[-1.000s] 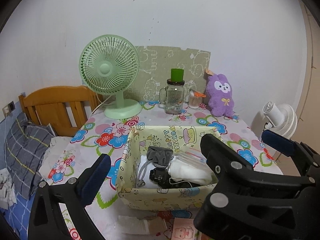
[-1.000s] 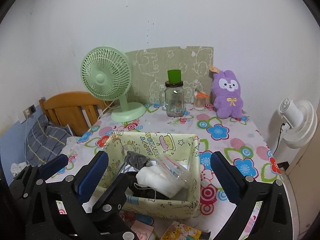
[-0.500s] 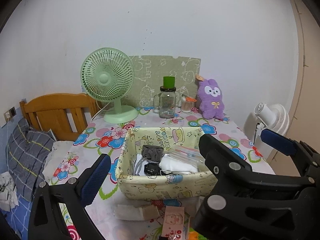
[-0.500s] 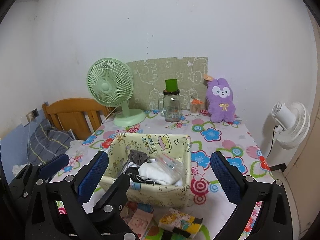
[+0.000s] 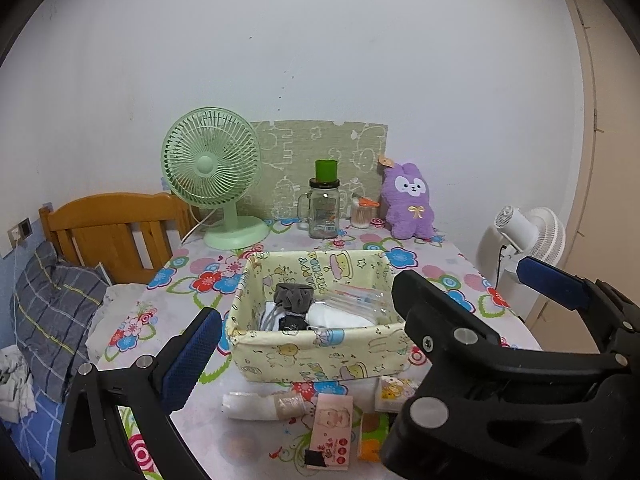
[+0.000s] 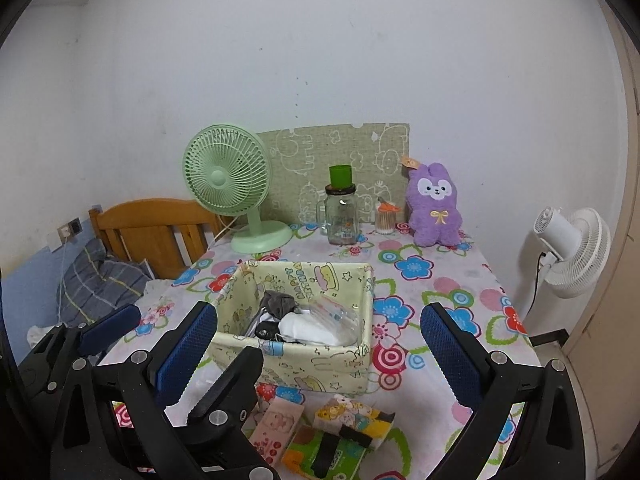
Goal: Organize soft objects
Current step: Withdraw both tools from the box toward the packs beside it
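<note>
Now | left gripper [image 5: 368, 320] spread | right gripper [image 6: 320, 344] spread | one fabric box [image 6: 320, 364] | two fans [image 6: 224, 172]

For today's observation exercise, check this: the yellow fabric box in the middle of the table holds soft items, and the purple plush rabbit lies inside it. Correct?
Not quite. The purple plush rabbit is not in the yellow fabric box; it stands at the back of the table by the wall, as the right wrist view shows. The box does hold soft items.

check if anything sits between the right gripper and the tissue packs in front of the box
Nothing visible does. The right gripper is open above the tissue packs, which lie in front of the fabric box; only the left gripper hangs alongside.
</note>
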Demonstrator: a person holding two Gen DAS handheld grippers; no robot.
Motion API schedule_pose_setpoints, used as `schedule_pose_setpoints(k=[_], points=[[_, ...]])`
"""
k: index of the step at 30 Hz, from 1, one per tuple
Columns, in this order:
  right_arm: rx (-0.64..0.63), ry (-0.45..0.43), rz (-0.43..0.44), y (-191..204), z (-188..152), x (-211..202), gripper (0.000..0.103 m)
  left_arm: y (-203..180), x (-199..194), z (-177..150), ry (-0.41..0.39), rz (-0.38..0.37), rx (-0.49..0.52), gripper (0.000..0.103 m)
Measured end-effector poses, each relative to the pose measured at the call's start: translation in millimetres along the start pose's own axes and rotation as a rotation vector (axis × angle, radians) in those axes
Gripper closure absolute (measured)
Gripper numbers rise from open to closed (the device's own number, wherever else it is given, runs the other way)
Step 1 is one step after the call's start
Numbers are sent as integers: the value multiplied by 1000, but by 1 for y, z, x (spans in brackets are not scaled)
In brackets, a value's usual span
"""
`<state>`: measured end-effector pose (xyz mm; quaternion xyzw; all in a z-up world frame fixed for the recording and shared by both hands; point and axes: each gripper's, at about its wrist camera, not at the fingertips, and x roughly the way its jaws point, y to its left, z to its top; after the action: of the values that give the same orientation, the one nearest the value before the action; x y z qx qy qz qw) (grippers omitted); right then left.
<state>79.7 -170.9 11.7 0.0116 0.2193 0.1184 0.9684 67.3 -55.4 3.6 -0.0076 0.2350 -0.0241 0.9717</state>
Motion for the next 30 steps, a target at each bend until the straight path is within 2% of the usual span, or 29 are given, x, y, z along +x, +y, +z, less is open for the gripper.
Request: schedule_pose_setpoints(k=[12,24,30], points=[[0,2,-14,-3,-25,-7,0,-8,-4,-22,-6,6,11,0],[-10,2,-25,-7,-50,-2,0,-10,9,-50,42,-45,-20,0],[-4,22,-22,-8,-65,6,0,-9,15,-63,64,-37,-20,0]])
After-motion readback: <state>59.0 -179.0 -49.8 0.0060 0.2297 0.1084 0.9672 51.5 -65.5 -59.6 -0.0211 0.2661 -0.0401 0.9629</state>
